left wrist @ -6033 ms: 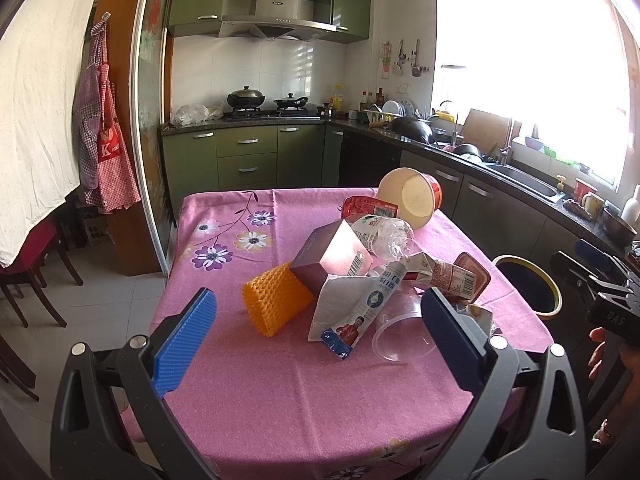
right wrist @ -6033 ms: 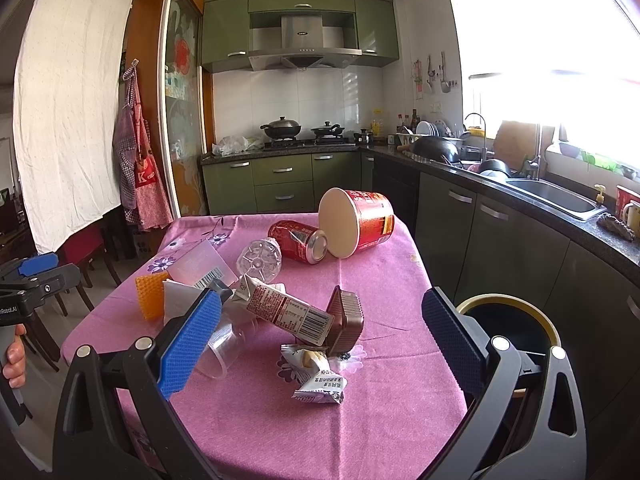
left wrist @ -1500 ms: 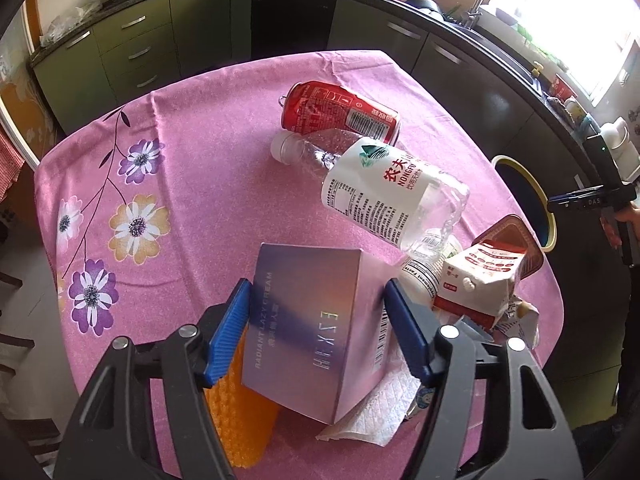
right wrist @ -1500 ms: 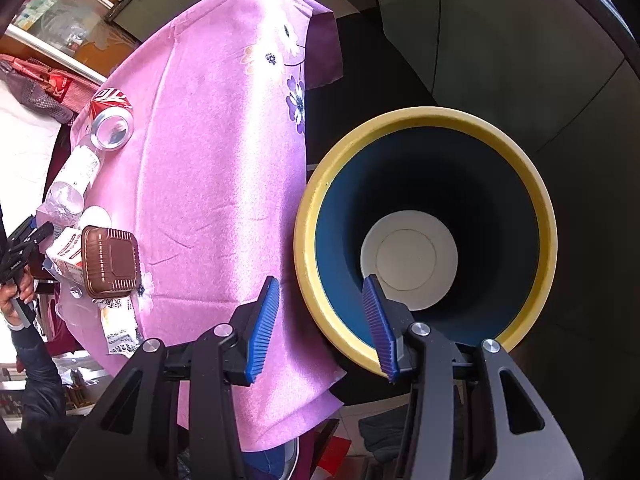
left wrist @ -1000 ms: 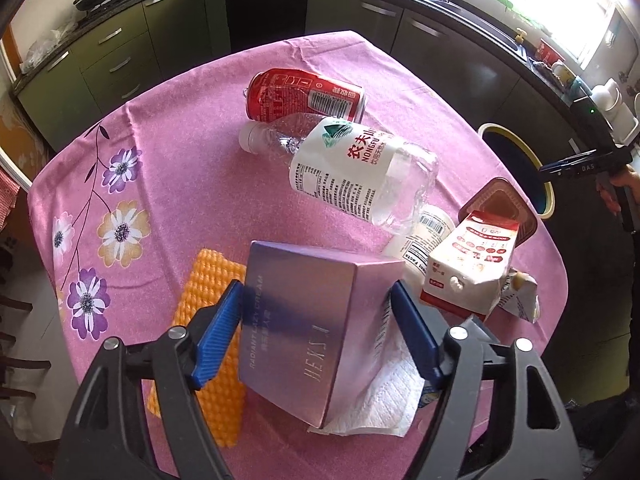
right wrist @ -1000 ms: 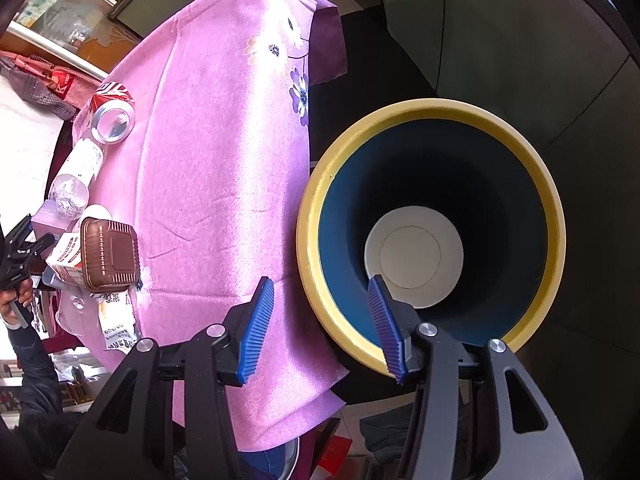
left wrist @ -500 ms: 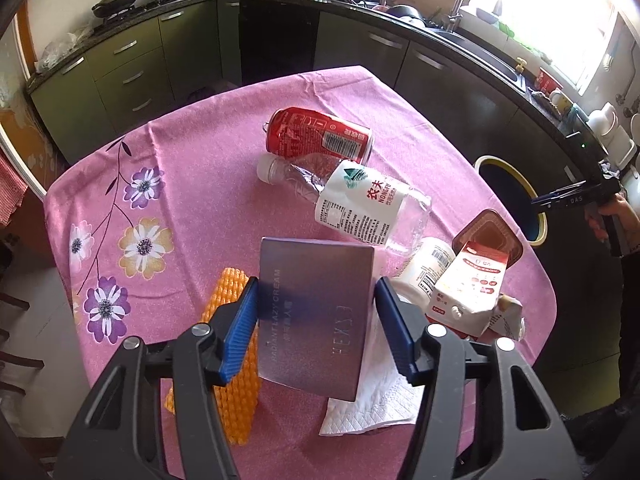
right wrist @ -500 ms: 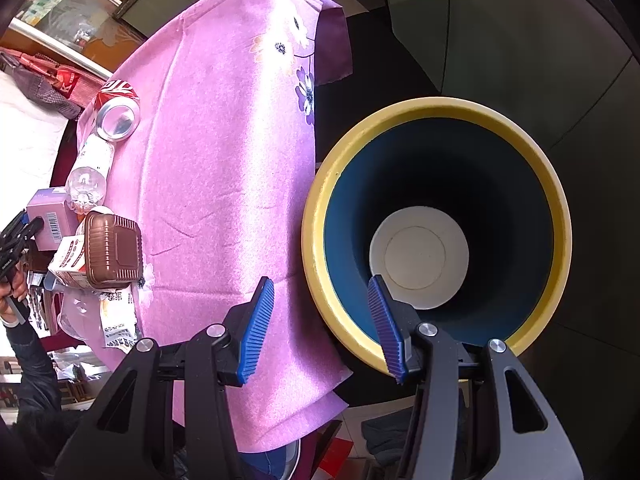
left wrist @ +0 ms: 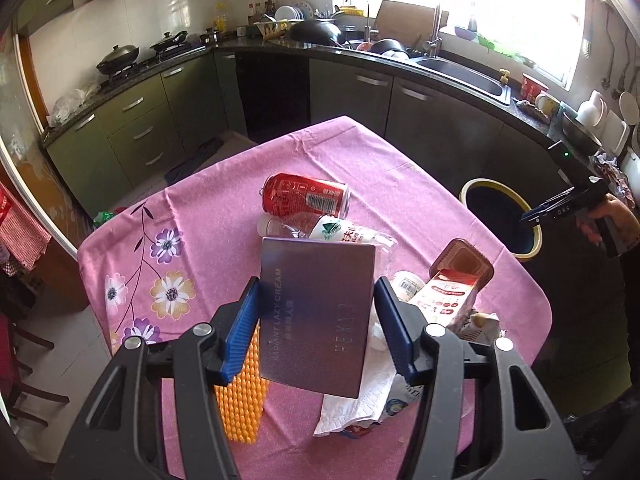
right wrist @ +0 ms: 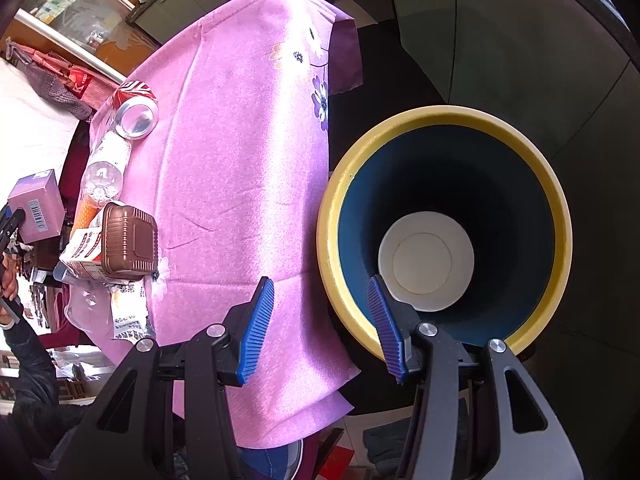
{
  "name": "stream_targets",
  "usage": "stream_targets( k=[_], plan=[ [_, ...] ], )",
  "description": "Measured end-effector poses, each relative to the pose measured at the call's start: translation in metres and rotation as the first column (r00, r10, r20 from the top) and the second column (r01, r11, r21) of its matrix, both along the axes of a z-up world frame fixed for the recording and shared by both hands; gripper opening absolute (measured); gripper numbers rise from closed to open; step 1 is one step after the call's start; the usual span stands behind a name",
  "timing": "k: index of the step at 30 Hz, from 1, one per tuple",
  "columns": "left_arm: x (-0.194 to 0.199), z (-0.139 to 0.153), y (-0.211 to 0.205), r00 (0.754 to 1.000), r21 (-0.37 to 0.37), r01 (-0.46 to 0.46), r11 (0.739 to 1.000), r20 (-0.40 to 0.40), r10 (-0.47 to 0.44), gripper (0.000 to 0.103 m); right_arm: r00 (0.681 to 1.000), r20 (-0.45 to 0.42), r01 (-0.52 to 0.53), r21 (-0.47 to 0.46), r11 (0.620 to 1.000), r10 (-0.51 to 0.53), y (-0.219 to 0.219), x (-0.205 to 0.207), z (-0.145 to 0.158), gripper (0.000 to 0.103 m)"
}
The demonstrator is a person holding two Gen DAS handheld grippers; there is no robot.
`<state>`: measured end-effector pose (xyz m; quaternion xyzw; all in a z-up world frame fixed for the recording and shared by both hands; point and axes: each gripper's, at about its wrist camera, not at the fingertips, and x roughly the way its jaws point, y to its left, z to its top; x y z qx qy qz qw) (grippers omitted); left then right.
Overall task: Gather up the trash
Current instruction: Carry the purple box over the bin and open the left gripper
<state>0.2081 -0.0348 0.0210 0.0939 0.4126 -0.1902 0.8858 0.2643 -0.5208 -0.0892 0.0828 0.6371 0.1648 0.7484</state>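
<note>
My left gripper (left wrist: 316, 286) is shut on a purple cardboard box (left wrist: 316, 312), its blue pads pressed on both sides, and the box hangs clear above the pink tablecloth (left wrist: 208, 200). In the right wrist view the same box (right wrist: 38, 204) shows at the far left. Still on the table lie a red can (left wrist: 306, 200), a clear water bottle (left wrist: 340, 232), an orange foam net (left wrist: 240, 400), a carton (left wrist: 444, 292), a brown tray (left wrist: 460, 260) and a white tissue (left wrist: 360, 396). My right gripper (right wrist: 320, 280) hovers open and empty over the near rim of the yellow-rimmed bin (right wrist: 332, 208).
The bin (left wrist: 472, 191) stands on the floor off the table's right edge, with a white paper bowl (right wrist: 426, 256) at its bottom. Dark kitchen cabinets (left wrist: 440, 120) and a sink run behind it. A person's hand (left wrist: 608, 220) holds the right gripper there.
My left gripper has closed on the purple box and lifted it off the table, tipping the view upward. The right gripper has stayed over the bin.
</note>
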Motion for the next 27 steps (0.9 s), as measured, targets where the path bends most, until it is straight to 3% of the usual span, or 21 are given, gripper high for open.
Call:
stream_targets(
  k=[6,12,20,27],
  plan=[
    [-0.007,0.021,-0.023,0.998,-0.009,0.054,0.998,0.025,-0.054,0.055,1.000,0.028,0.012,0.018,1.000,-0.013,-0.007,-0.007,0.007,0.049],
    [-0.004,0.034,-0.076,0.985,-0.023,0.173,0.985,0.019,-0.172,0.055,0.997,0.068,0.044,0.031,0.999,-0.046,-0.026,-0.020,0.016,0.049],
    [0.011,0.034,-0.193,0.928,-0.055,0.373,0.926,0.001,-0.374,0.055,0.988,0.105,0.110,0.047,0.993,-0.115,-0.071,-0.051,0.026,0.049],
    [0.041,0.001,-0.304,0.874,-0.052,0.474,0.879,-0.093,-0.477,0.054,0.973,0.128,0.187,0.064,0.980,-0.194,-0.117,-0.082,0.029,0.049]
  ],
)
